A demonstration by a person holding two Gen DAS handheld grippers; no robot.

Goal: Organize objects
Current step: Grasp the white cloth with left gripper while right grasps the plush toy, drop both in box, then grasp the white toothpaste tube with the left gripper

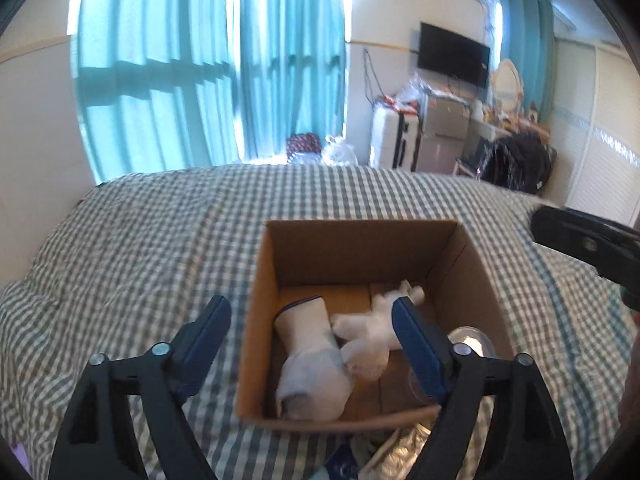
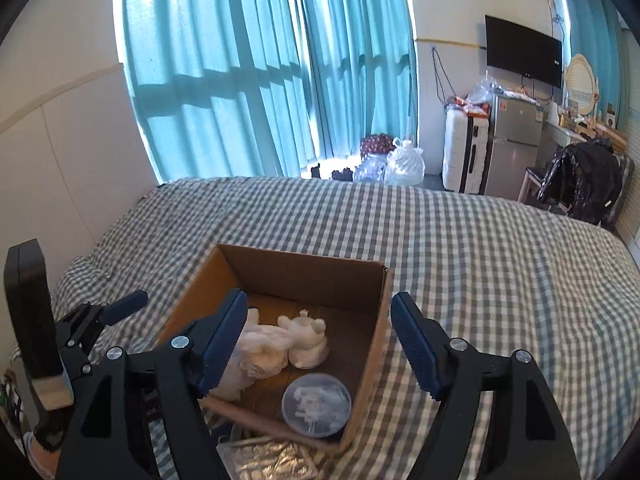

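Observation:
An open cardboard box (image 1: 360, 244) (image 2: 304, 276) sits on the checked bed. Inside lie a white sock roll (image 1: 308, 364) (image 2: 240, 376), a white plush toy (image 1: 376, 328) (image 2: 306, 340) and a clear round lidded container (image 2: 316, 404) (image 1: 468, 340). My left gripper (image 1: 312, 320) is open and empty, hovering over the box's near left edge. My right gripper (image 2: 320, 320) is open and empty above the box's near right side. The right gripper's body shows at the right edge of the left wrist view (image 1: 588, 244), and the left gripper (image 2: 100, 316) shows at the left of the right wrist view.
A silvery foil bag (image 2: 272, 460) (image 1: 400, 456) and other small items lie in front of the box. The checked bedspread (image 2: 480, 264) stretches behind and right. Beyond the bed are teal curtains (image 2: 260, 72), a suitcase (image 2: 464, 148), a small fridge (image 2: 516, 144) and a chair with black clothing (image 2: 580, 180).

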